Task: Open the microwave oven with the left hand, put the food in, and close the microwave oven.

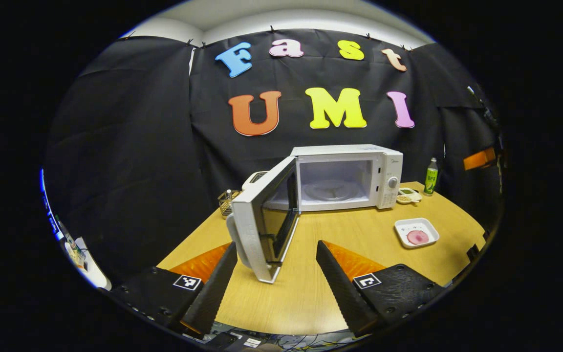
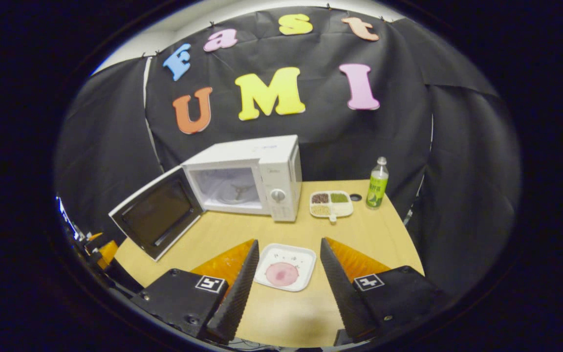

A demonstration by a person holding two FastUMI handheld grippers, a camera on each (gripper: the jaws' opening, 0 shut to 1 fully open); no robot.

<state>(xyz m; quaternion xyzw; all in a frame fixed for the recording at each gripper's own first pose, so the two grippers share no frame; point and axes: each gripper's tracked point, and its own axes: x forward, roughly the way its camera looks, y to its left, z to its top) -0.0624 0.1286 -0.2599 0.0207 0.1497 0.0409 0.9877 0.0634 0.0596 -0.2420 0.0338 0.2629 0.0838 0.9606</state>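
Microwave door [image 1: 267, 220] standing wide open; my left gripper [image 1: 276, 283] released beside it; right gripper [image 2: 286, 288] spread, framing food plate [image 2: 285, 267] for pickup.

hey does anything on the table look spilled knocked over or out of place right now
Nothing stands out. The microwave door hangs open, as the task needs. The plate of food, divided tray and bottle sit upright and tidy.
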